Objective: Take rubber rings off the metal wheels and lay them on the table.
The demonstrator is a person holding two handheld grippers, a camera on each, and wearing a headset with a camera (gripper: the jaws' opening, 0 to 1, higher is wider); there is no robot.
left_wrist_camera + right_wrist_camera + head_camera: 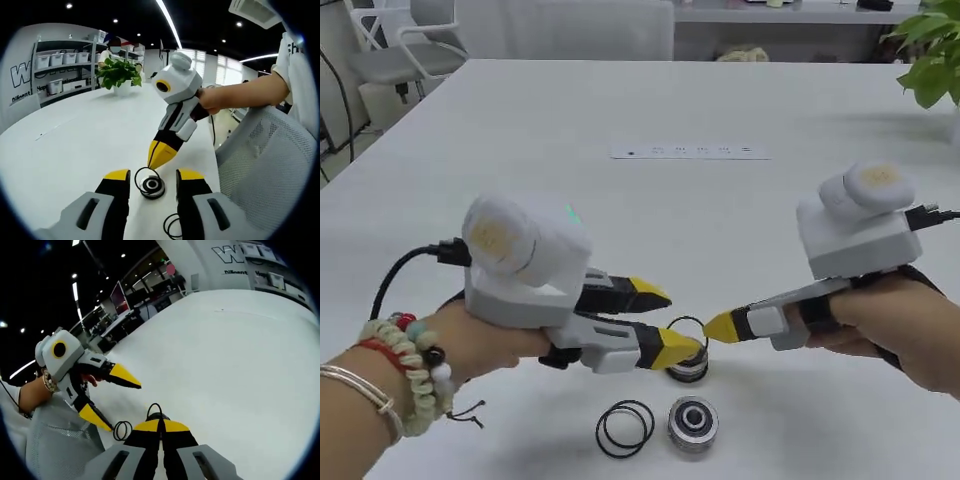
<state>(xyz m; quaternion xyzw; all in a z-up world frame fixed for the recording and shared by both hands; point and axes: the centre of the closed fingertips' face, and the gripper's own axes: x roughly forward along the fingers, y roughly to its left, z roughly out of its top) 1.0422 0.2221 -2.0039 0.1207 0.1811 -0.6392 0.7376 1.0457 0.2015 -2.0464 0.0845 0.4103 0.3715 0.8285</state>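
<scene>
Nearest to the camera is the person's left wrist point(405, 370) with its bead bracelets; this hand carries the left gripper point(680, 321) low over the bench point(620, 100). Its jaws are apart, one yellow tip on each side of a metal wheel point(688, 371) that stands on the bench. In the left gripper view there is a small gap between each tip and the wheel, so the jaws fence the wheel and do not squeeze it. I think this is to stop the wheel from sliding or lifting when the ring is pulled.

The right gripper point(712, 327) comes from the other side with its jaws together. They pinch the rubber ring point(682, 318) of this wheel at one point. The ring rises above the wheel as a thin black loop, while its lower part seems to sit on the wheel, although this part is too small to see well. Pinching only one spot lets the rubber stretch and peel over the rim.

Closer to the person, two loose rings point(623, 428) lie flat and overlapping on the bench, and just beside them stands a second wheel point(693, 423). I cannot tell if it carries any ring. In my judgement the task is partly done, and the next pull should go up and away from the wheel.
</scene>
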